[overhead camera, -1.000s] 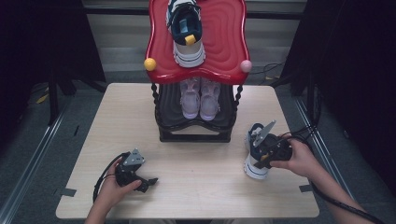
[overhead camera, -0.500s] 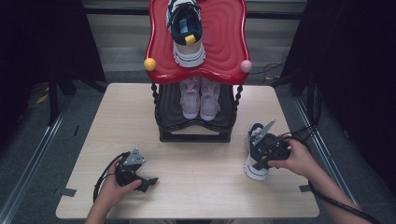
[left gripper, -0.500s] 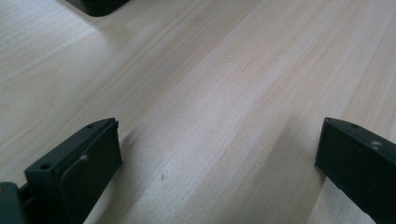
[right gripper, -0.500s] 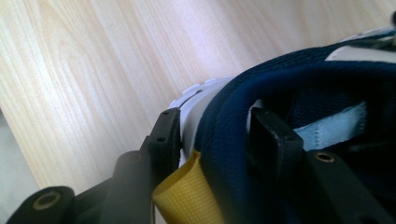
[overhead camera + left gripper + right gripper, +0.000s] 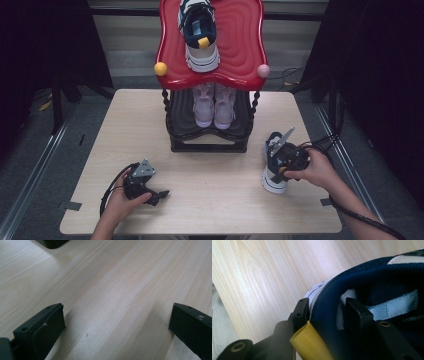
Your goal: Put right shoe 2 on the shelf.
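A navy and white sneaker [image 5: 271,176] stands on the table at the right, its heel towards my right gripper [image 5: 278,154]. In the right gripper view, one jaw of the right gripper [image 5: 327,301] is outside the padded heel collar [image 5: 329,315] and the other is inside the shoe, beside a yellow pull tab [image 5: 310,343]. These jaws have just been opening; the inner pad stands slightly off the lining, so the gripper is open around the collar. My left gripper [image 5: 159,195] rests low on the table at the front left, and the left gripper [image 5: 117,312] is wide open over bare wood.
A two-tier rack stands at the table's back centre. Its red wavy top shelf [image 5: 240,55] carries a matching navy sneaker [image 5: 200,35]. A pair of pale pink shoes [image 5: 214,105] sits on the black lower tier [image 5: 207,135]. Cables trail from both grippers.
The right hand has shifted only slightly at the sneaker's heel. The sneaker stays on the table. The left hand has kept still.
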Tool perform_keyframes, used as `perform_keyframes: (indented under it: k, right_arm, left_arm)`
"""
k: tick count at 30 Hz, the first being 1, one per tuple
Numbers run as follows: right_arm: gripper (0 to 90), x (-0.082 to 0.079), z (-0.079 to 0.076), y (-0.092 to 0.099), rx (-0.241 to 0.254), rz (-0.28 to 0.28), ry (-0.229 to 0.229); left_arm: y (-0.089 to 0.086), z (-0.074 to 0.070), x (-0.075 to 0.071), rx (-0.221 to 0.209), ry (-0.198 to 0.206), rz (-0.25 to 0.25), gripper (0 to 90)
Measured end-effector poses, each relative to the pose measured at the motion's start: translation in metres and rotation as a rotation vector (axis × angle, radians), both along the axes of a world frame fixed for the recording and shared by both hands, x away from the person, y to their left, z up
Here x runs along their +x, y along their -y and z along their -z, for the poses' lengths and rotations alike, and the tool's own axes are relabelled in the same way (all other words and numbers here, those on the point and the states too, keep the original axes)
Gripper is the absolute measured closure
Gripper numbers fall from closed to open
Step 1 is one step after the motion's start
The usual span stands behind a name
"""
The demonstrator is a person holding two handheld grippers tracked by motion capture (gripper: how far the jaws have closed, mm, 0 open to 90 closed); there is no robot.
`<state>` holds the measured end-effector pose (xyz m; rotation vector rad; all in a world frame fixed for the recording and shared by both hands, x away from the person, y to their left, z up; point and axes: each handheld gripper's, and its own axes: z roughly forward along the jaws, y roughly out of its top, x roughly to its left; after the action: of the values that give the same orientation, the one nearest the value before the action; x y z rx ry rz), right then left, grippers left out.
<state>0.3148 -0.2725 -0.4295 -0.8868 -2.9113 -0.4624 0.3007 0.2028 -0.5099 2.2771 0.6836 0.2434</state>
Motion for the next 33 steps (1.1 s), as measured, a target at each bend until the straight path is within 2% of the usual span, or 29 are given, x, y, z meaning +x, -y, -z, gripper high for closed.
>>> perform_keyframes:
  k: [4, 6, 9, 10, 11, 14, 16, 18, 20, 21, 25, 26, 27, 33]
  right_arm:
    - [54.9, -0.001, 0.000, -0.001, 0.004, 0.001, -0.002]
    - [53.8, -0.001, 0.002, -0.002, -0.006, -0.024, -0.009]
    - [58.2, -0.002, 0.004, -0.005, -0.014, -0.051, -0.022]
    - [59.8, -0.003, 0.003, -0.007, -0.022, -0.042, -0.037]
    - [62.0, -0.004, 0.003, -0.008, -0.031, -0.039, -0.016]
    - [69.1, -0.005, 0.001, -0.010, -0.013, -0.062, -0.025]
    - [71.5, -0.004, 0.000, -0.009, -0.011, -0.070, -0.007]
    - [71.6, -0.005, 0.000, -0.009, -0.004, -0.073, -0.009]
    - [71.9, -0.006, -0.001, -0.010, -0.028, -0.082, 0.004]
    - [72.0, -0.008, -0.002, -0.010, -0.027, -0.079, -0.008]
    - [72.2, -0.008, -0.006, -0.009, -0.038, -0.120, 0.015]
    - [72.2, -0.009, -0.008, -0.010, -0.034, -0.104, 0.018]
    - [72.3, -0.009, -0.010, -0.010, -0.031, -0.121, 0.017]
    - [72.3, -0.012, -0.026, -0.011, -0.036, -0.125, 0.038]
  left_arm:
    - [0.000, 0.000, 0.000, 0.000, 0.000, 0.001, 0.0]
    - [0.000, 0.000, 0.000, 0.000, 0.000, 0.000, 0.0]
    - [0.000, 0.000, 0.000, -0.001, -0.001, 0.000, 0.0]
    - [0.000, 0.000, 0.000, 0.000, 0.000, 0.000, 0.0]
    - [0.000, 0.000, 0.000, 0.000, 0.000, 0.000, 0.0]
    - [0.000, 0.000, 0.000, -0.004, -0.001, -0.004, 0.0]
    - [0.000, 0.000, 0.000, 0.000, -0.001, 0.001, 0.0]
    - [0.000, 0.000, 0.000, 0.000, 0.000, 0.000, 0.0]
    - [0.000, 0.000, 0.000, 0.000, -0.001, 0.001, 0.0]
    - [0.000, 0.000, 0.000, 0.000, -0.002, 0.000, 0.0]
    - [0.000, 0.000, 0.000, 0.000, -0.002, 0.000, 0.0]
    - [0.000, 0.000, 0.000, -0.005, -0.003, -0.003, 0.0]
    - [0.000, 0.000, 0.000, 0.000, -0.002, 0.000, 0.0]
    - [0.000, 0.000, 0.000, 0.000, -0.002, 0.000, 0.0]
